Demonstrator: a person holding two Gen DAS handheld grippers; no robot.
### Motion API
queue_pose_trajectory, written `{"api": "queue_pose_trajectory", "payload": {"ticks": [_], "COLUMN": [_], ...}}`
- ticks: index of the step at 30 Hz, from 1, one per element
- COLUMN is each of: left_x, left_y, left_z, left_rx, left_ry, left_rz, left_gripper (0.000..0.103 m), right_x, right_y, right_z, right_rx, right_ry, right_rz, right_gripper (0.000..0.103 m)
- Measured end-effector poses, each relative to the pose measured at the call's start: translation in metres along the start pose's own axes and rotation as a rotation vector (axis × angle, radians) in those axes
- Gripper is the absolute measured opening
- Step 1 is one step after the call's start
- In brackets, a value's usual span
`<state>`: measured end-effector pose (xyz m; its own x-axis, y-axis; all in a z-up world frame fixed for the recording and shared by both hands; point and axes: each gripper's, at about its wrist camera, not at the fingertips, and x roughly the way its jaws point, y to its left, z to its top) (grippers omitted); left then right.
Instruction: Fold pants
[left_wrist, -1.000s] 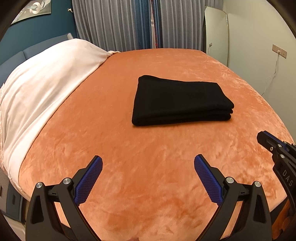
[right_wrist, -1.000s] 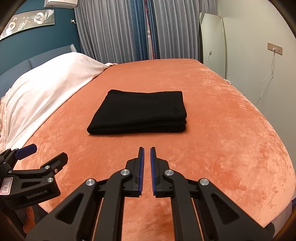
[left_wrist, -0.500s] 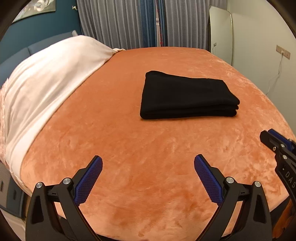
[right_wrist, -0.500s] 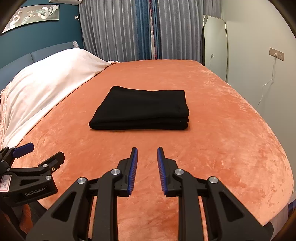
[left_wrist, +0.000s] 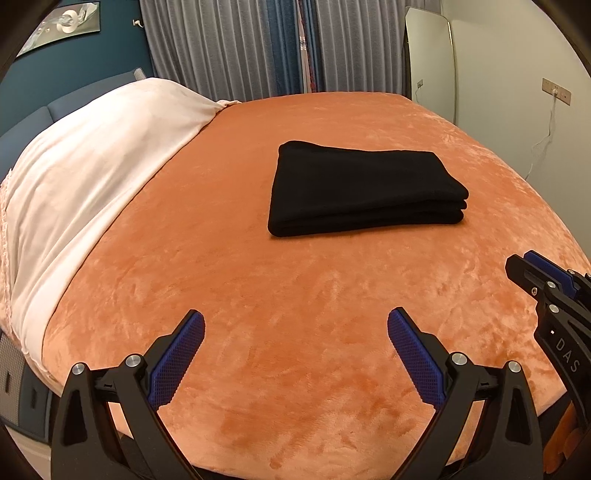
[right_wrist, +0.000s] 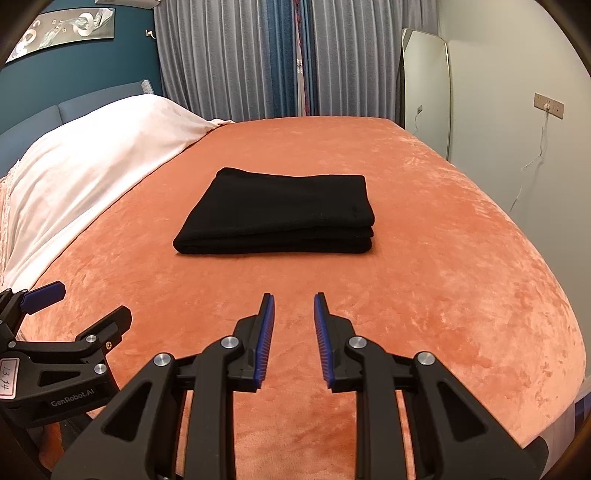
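Right wrist only: label (right_wrist: 8, 378)

Black tool (right_wrist: 293, 295) frames, blue ribbed pads, silver screws.

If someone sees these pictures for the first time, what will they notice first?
First, the black folded pants, a neat stack in the middle of the orange bedspread. Next, the white blanket over the bed's left side, and the two grippers low in front, both with empty jaws.

Bare blanket (right_wrist: 424, 266) rings the folded pants (right_wrist: 280, 210) — no obstacles.
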<state>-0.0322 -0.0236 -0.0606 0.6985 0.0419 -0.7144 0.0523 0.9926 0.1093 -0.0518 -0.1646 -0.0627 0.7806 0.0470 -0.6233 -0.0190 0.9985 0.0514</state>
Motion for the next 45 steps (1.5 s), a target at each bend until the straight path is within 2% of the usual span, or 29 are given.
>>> {"api": "queue_pose_trajectory", "payload": {"ticks": [21,28,35,45], "left_x": [0.0,-0.002,-0.004,-0.007], "left_y": [-0.004,-0.002,-0.005,-0.007], "left_z": [0.0,0.006,0.008,0.01], "left_rx": [0.006,-0.013,-0.014,-0.008], "left_ry": [0.003,-0.008,-0.019,-0.029], "left_rz": [0.009,-0.044,-0.026,-0.041], "left_gripper": [0.098,0.098,0.098,0.098], "right_x": [0.0,-0.001,-0.003,-0.003], "right_y": [-0.004,-0.006,-0.006,-0.005], "right_z": [-0.002,-0.002,-0.001,-0.001], "right_rx": [0.006,0.013,0.016,0.017], "right_ry": [0.002,-0.003,-0.008,-0.011], "right_rz": [-0.002,-0.007,-0.013,-0.019], "right_gripper": [0.022,0.022,0.022,0.022]}}
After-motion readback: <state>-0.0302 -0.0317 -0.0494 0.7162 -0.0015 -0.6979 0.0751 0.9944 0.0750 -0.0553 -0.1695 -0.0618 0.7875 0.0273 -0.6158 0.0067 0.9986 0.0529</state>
